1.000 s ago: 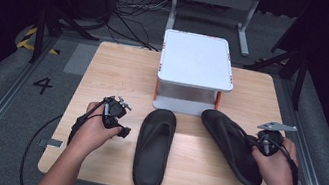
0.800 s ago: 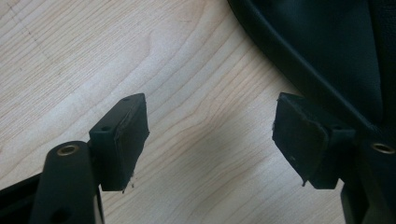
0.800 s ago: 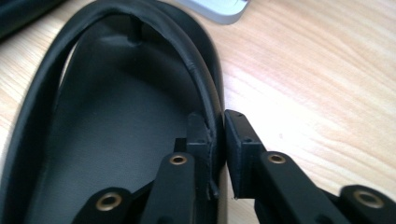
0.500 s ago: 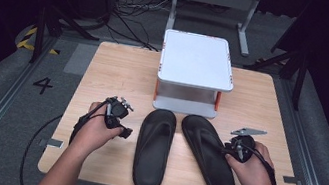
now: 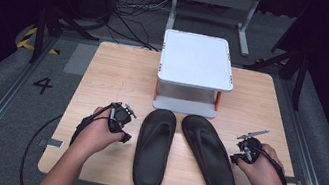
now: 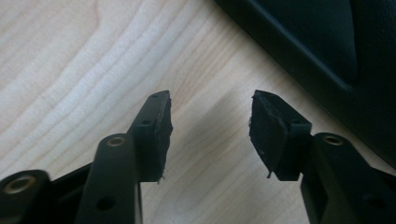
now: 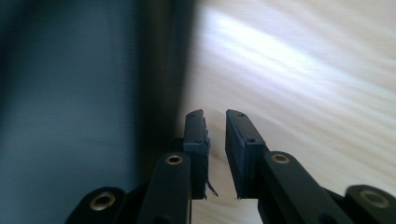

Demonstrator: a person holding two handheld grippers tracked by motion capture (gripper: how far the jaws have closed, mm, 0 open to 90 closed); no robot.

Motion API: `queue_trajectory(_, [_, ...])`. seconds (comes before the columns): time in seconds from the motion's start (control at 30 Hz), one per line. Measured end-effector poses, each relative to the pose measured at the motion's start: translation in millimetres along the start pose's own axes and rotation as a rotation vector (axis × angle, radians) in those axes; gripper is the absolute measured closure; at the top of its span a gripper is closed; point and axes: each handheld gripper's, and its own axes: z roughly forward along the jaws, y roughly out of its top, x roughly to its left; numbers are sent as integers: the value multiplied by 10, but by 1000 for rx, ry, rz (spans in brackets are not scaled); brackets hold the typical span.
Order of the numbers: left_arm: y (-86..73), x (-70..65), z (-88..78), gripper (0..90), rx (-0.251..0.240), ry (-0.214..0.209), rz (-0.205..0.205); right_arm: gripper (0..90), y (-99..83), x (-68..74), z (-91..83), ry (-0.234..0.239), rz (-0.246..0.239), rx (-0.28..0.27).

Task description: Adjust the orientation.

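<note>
Two black flip-flops lie side by side on the wooden table (image 5: pixel 110 73), the left one (image 5: pixel 154 146) straight and the right one (image 5: pixel 208 153) slanted. My left gripper (image 5: pixel 124 134) is just left of the left flip-flop (image 6: pixel 317 42). Its jaws (image 6: pixel 210 121) have just been closing and stand half open over bare wood, with nothing between them. My right gripper (image 5: pixel 237 158) is beside the right flip-flop's outer edge (image 7: pixel 84 93). Its jaws (image 7: pixel 216 140) have just been closing too, and now leave a narrow gap with nothing in it.
A white two-level stand (image 5: pixel 197 60) with orange posts sits at the table's far middle, just behind the flip-flops' toes. Bare wood lies to the left and right of the pair. Cables and a metal frame lie on the floor beyond.
The right flip-flop was carried left and laid next to the left one. The right gripper let go of it and drew back to its right side. The left hand stayed put.
</note>
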Motion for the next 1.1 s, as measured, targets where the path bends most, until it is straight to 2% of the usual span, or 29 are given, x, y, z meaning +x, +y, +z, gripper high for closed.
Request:
queue_trajectory(0.03, [0,-6,20,510,7,-14,6,825,11,39,3,10,-18,8])
queue_trajectory(0.13, [16,-73,67,552,37,-55,33,804,45,167,20,115,-37,-4])
queue_trajectory(0.2, [30,-121,74,568,52,-82,50,798,65,242,48,152,-63,-13])
queue_trajectory(0.23, [30,-121,74,568,52,-82,50,798,65,242,48,152,-63,-13])
queue_trajectory(0.3, [40,-166,77,568,64,-98,75,783,80,318,82,211,-56,-15])
queue_trajectory(0.4, [39,-197,108,577,93,-127,86,742,87,407,119,291,-55,-9])
queue_trajectory(0.47, [40,-209,113,581,96,-135,89,719,90,414,130,299,-57,-10])
queue_trajectory(0.5, [47,-217,114,595,95,-145,109,699,90,404,121,291,-52,-22])
queue_trajectory(0.53, [51,-235,112,642,107,-149,112,690,92,382,104,286,-43,-39])
queue_trajectory(0.57, [57,-254,116,647,109,-151,122,686,92,361,78,280,-33,-47])
queue_trajectory(0.67, [92,-340,132,651,112,-189,177,671,84,306,30,258,-26,-64])
queue_trajectory(0.73, [135,-388,143,619,122,-178,195,673,76,291,25,251,-15,-64])
queue_trajectory(0.8, [160,-413,153,605,118,-157,196,674,71,288,36,246,-13,-57])
queue_trajectory(0.9, [187,-428,171,588,91,-133,197,673,73,297,29,233,-12,-57])
queue_trajectory(1.03, [200,-453,170,601,90,-123,206,674,83,305,-66,197,-17,-94])
queue_trajectory(1.1, [196,-445,169,604,88,-127,205,663,91,330,-119,179,-36,-119])
